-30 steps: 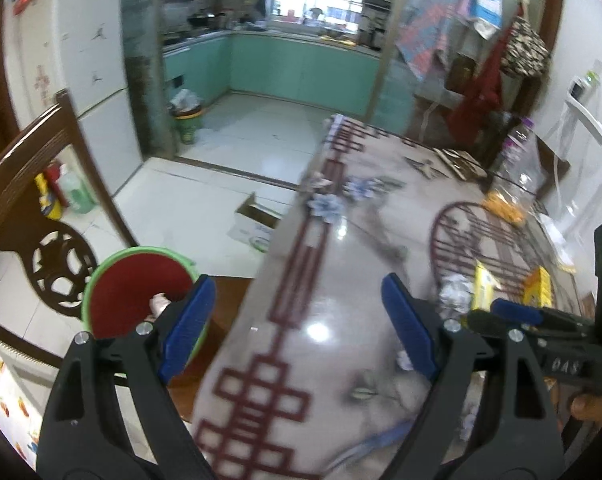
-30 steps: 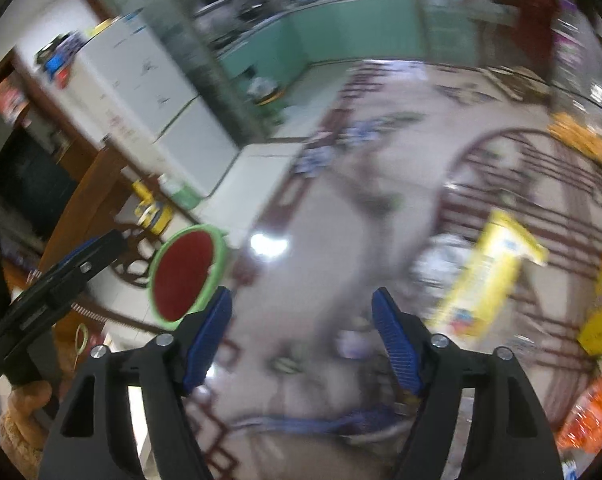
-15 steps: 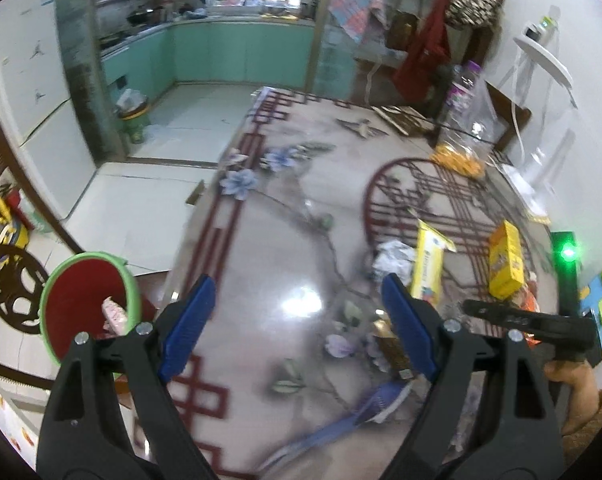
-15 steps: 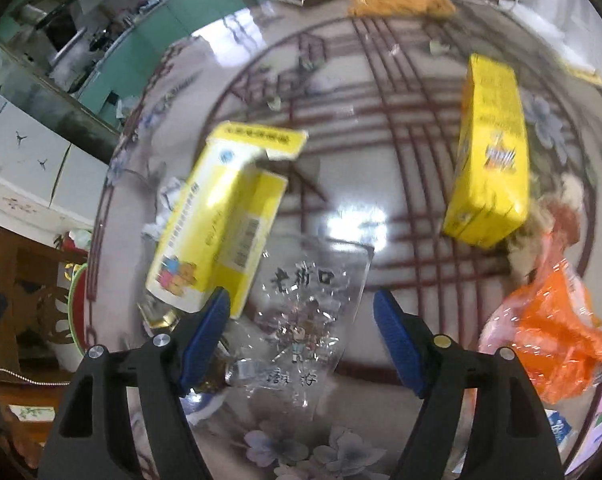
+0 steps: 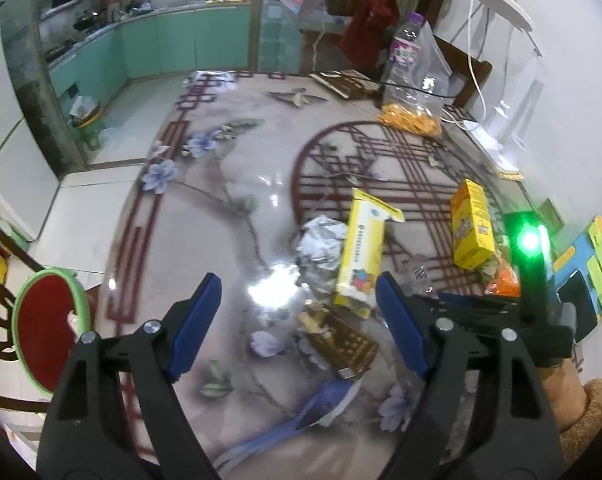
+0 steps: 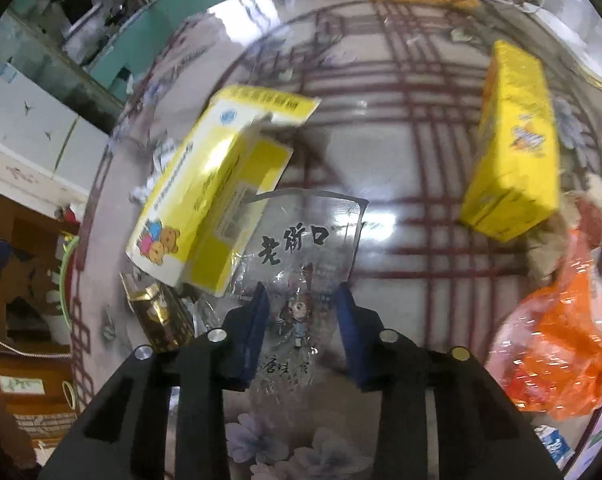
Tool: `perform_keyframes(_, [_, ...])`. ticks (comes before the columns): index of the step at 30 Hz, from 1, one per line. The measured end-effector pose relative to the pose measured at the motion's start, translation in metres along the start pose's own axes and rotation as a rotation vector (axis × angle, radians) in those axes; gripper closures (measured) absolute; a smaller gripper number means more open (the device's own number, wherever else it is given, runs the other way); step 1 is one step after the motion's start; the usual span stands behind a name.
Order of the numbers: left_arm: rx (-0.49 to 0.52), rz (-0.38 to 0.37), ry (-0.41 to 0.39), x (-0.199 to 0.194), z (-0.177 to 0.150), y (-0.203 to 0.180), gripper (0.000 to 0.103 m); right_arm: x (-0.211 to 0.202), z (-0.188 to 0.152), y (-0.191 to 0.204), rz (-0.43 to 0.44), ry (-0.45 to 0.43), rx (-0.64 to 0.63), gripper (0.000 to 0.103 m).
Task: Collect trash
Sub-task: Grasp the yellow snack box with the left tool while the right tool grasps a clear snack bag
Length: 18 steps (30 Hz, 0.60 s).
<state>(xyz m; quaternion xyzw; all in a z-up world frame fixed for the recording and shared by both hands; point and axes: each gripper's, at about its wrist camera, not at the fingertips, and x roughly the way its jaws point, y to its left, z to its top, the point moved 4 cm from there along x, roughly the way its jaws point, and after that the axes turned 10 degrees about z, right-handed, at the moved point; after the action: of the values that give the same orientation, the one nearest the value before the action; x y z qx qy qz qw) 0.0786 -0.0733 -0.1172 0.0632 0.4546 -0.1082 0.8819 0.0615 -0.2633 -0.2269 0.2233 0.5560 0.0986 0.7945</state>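
Glossy patterned worktop (image 6: 381, 128) carries scattered litter, and the right tool (image 6: 301, 312), its jaws just closing, pinches a clear printed plastic wrapper (image 6: 305, 240) lying flat beside the open yellow carton (image 6: 205, 196), evidently for binning, while the left tool (image 5: 297, 316) hangs wide open and empty.

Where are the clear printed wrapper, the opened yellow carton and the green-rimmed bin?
clear printed wrapper (image 6: 301, 240), right wrist view, on the black printed characters.
opened yellow carton (image 5: 361, 252), left wrist view, middle of its long face.
green-rimmed bin (image 5: 45, 276), left wrist view, on the top of its green rim.
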Motion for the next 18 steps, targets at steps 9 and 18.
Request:
perform_keyframes(9, [0.070,-0.089,0.129,0.061,0.005,-0.053,0.046,-0.061,0.017,-0.023,0.014,-0.138,0.020,0.082])
perform_keyframes(18, [0.059,-0.092,0.254,0.109,-0.004,-0.070,0.064,-0.076,0.020,-0.043,0.027,-0.143,0.048,0.081])
